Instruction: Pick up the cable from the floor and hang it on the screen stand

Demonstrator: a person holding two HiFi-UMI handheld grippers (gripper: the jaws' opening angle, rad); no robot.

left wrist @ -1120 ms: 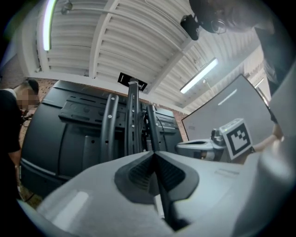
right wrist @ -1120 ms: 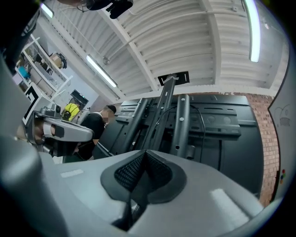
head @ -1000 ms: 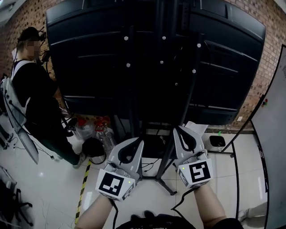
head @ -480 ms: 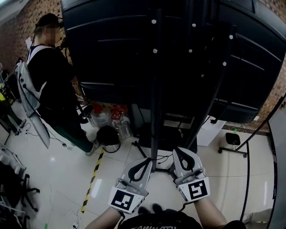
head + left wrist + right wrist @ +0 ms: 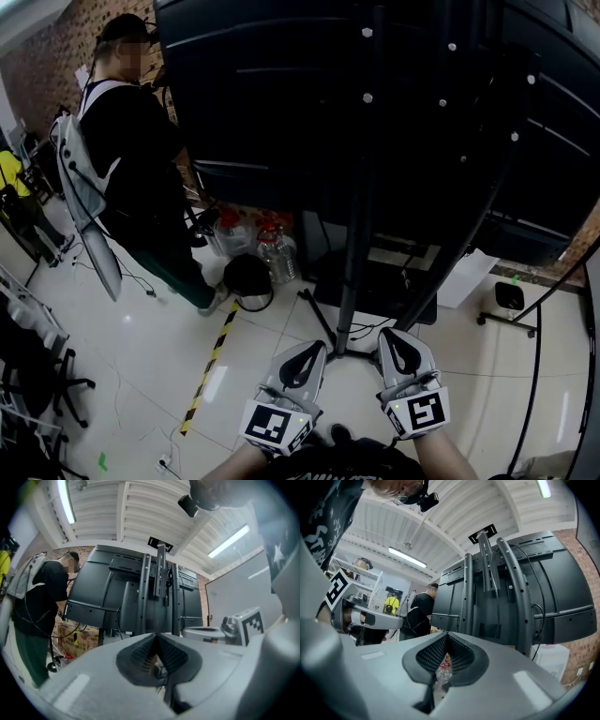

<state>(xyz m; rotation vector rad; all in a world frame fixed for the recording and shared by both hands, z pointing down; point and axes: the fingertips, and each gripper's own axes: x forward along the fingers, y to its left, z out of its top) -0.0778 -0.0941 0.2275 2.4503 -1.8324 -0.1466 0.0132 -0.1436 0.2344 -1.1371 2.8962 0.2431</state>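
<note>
White tiled floor (image 5: 141, 366) lies below the left hand-held gripper (image 5: 314, 347) and right hand-held gripper (image 5: 390, 334), both pressed together and holding nothing. Just beyond them, what looks like the cable (image 5: 370, 328) lies on the floor at the foot of the screen stand (image 5: 359, 216), so picking it up and hanging it both seem still to do.

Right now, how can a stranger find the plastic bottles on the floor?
Start at the big black screen on its stand. Under its lower left edge, on the white floor, stand clear plastic bottles. Red caps set them apart from the round black object beside them.
</note>
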